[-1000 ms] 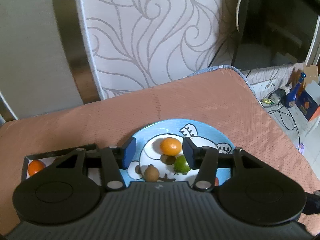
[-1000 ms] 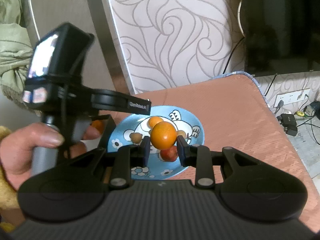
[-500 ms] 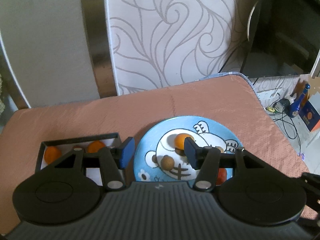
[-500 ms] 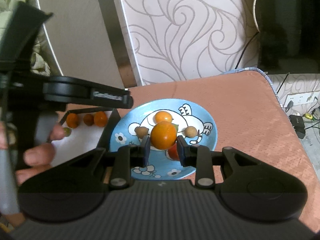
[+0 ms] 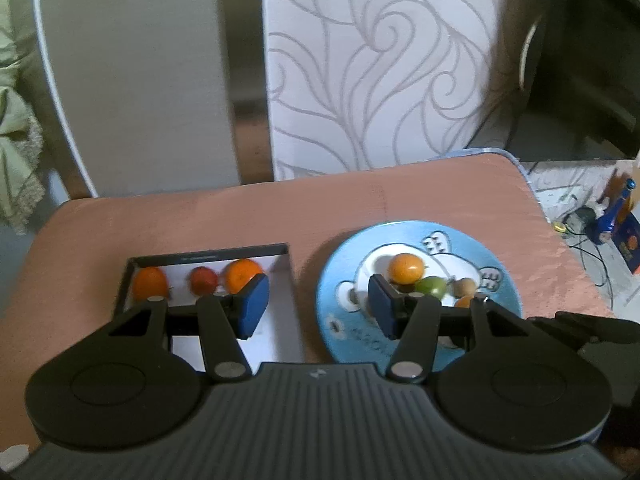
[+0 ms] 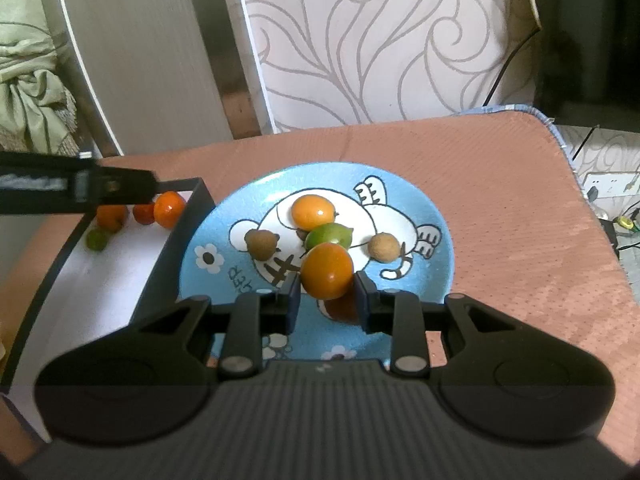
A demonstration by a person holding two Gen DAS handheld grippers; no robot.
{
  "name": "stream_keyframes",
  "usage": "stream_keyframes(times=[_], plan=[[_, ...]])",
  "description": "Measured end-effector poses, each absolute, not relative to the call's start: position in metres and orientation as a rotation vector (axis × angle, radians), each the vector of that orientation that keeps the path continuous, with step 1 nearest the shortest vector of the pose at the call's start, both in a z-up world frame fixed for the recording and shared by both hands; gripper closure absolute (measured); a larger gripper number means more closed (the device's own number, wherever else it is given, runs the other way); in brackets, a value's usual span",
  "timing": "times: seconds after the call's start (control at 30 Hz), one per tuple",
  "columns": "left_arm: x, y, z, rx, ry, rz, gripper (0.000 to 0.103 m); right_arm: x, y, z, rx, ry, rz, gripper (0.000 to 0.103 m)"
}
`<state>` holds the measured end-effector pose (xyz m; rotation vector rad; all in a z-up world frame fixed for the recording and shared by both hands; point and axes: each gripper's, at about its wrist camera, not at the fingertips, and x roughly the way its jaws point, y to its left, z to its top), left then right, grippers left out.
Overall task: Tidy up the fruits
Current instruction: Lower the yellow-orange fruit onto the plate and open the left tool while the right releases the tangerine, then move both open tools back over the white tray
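R hand-held gripper (image 6: 327, 299) is clamped on an orange fruit (image 6: 327, 270), held above the near part of the blue plate (image 6: 434, 216). Vs 1 s ago: fruit was already gripped, but it's been carried lower and the plate now fills more of the R view.

L hand-held gripper (image 5: 314, 306) is about half-open, nothing between pads. It's been shifted left off the plate; now straddles the gap between plate and the black-rimmed tray (image 5: 208, 249) just left of it.

Tray contents, far end: two orange fruits + one red, plus a small green one seen in R view only. Left on plate: one orange, one green fruit (image 6: 329, 234), two brown ones, something red under the held fruit.

Judgement: sort is partway done. Held fruit likely goes to the tray next, so a leftward carry over the tray rim is needed. L is clear of the plate but sits close to that path.
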<state>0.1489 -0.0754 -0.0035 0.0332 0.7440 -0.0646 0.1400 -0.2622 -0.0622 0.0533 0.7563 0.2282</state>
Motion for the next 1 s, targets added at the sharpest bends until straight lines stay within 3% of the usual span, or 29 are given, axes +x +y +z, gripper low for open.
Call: stream_keyframes(times=[0.63,0.73,0.8,1.0], plan=[[0.099,0.005,-0.032,-0.004,0.747,0.06,0.042,0.159,-0.251,-0.067,0.0,0.68,0.16,0.071],[0.101,0.011,-0.036,-0.008,0.755,0.074,0.042,0.155,-0.243,-0.058,-0.022,0.629,0.157,0.07],[0.103,0.015,-0.038,-0.011,0.763,0.083,0.042,0.152,-0.235,-0.051,-0.029,0.6,0.185,0.063],[0.113,0.025,-0.049,-0.004,0.779,0.107,0.042,0.151,-0.197,-0.038,-0.044,0.585,0.329,0.063]])
